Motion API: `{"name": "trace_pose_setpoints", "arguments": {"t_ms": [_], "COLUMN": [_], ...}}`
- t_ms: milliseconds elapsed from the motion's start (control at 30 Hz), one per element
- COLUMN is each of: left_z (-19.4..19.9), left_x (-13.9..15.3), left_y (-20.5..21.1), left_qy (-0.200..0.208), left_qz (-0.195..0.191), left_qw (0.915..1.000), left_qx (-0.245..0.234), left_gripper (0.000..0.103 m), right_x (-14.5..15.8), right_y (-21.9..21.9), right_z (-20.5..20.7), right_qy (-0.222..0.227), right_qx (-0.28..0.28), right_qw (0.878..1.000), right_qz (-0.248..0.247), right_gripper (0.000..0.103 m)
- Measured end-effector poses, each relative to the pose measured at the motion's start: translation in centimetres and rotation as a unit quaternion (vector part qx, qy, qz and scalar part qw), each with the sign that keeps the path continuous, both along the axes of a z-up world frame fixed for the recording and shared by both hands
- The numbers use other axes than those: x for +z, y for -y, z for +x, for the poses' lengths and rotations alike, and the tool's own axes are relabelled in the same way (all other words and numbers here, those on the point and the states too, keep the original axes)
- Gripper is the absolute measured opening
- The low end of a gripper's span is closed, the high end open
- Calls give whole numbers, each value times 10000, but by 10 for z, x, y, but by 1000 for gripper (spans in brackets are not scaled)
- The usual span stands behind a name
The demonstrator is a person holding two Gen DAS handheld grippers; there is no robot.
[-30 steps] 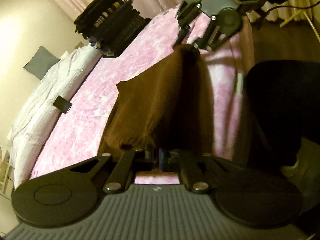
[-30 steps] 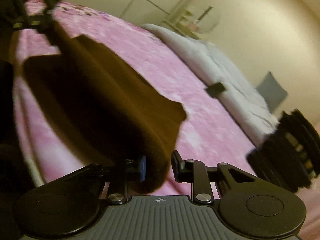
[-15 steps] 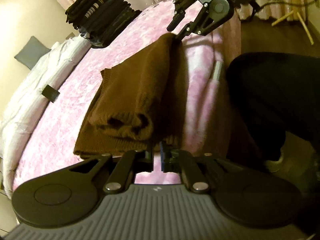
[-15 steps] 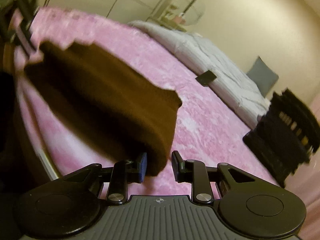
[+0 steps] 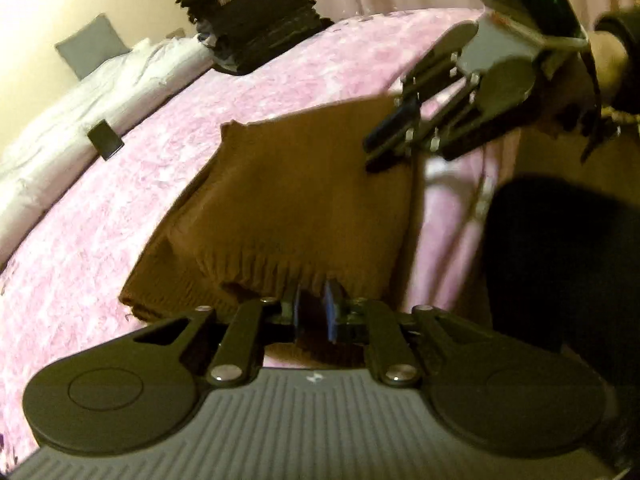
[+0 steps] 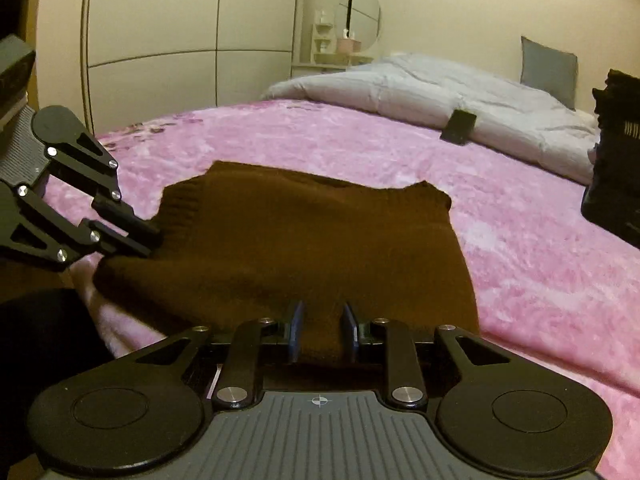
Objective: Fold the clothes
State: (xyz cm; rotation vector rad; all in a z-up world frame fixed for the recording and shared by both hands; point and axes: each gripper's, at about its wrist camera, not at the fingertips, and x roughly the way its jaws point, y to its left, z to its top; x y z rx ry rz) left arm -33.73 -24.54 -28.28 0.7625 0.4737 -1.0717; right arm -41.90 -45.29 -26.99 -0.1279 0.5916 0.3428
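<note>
Brown knit sweater [image 6: 312, 240]: folded, lying flat on the pink blanket [image 6: 540, 248], near the bed's front edge.
Left gripper [image 5: 314, 312]: at the sweater's ribbed hem; jaws opening, the knit edge in the narrow gap between the blue pads [image 5: 330, 312]. It lies at the sweater's left edge in the right wrist view [image 6: 140, 236].
Right gripper [image 6: 322, 330]: jaws partly apart, clamped on a bunch of the sweater's near edge.
Stack of dark folded clothes [image 5: 256, 12]: beyond the sweater, on the blanket's far part.
Small black object [image 6: 459, 126]: behind the sweater, against the white duvet [image 6: 460, 92].
Grey pillow [image 6: 549, 66]: past the duvet, by the wall.
</note>
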Motion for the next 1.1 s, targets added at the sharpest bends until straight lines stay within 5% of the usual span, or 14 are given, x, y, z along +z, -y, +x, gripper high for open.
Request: {"name": "trace_pose_setpoints", "arguments": {"t_ms": [100, 133, 167, 200, 333, 367, 533, 700, 767, 833, 1100], "left_z": [1, 0, -1, -2, -5, -8, -28, -55, -60, -66, -74], "left_x": [5, 6, 7, 8, 11, 14, 29, 24, 17, 10, -31], "left_y": [-5, -6, -7, -8, -23, -26, -28, -17, -8, 2, 48], "left_qy": [-120, -73, -23, 27, 239, 374, 936, 1375, 1446, 1595, 2605], "left_qz": [-43, -8, 28, 64, 47, 6, -214, 16, 99, 212, 1097], "left_qw": [9998, 9999, 9999, 9999, 9994, 9988, 9950, 9904, 9892, 9866, 9582], "left_qx": [145, 148, 150, 152, 249, 328, 275, -134, -211, -266, -450], "left_gripper": [9, 9, 9, 9, 18, 30, 40, 57, 66, 68, 71], "right_x": [16, 22, 26, 29, 26, 24, 6, -18, -20, -16, 30], "right_y": [6, 7, 6, 5, 6, 3, -13, -25, -25, -25, -24], "right_z": [-5, -11, -18, -25, -39, -39, -34, -10, -1, 6, 7], "right_qy": [38, 140, 244, 349, 404, 394, 420, 338, 258, 224, 254], "right_qx": [12, 60, 126, 202, 678, 792, 1470, 1973, 2037, 1962, 1470], "right_qw": [10000, 9997, 9987, 9965, 9784, 9727, 9408, 9158, 9174, 9238, 9544], "right_qz": [1, -172, -432, -738, -1910, -2144, -3025, -3482, -3410, -3281, -2586], "right_gripper": [26, 40, 71, 82, 83, 83, 82, 62, 38, 28, 25]}}
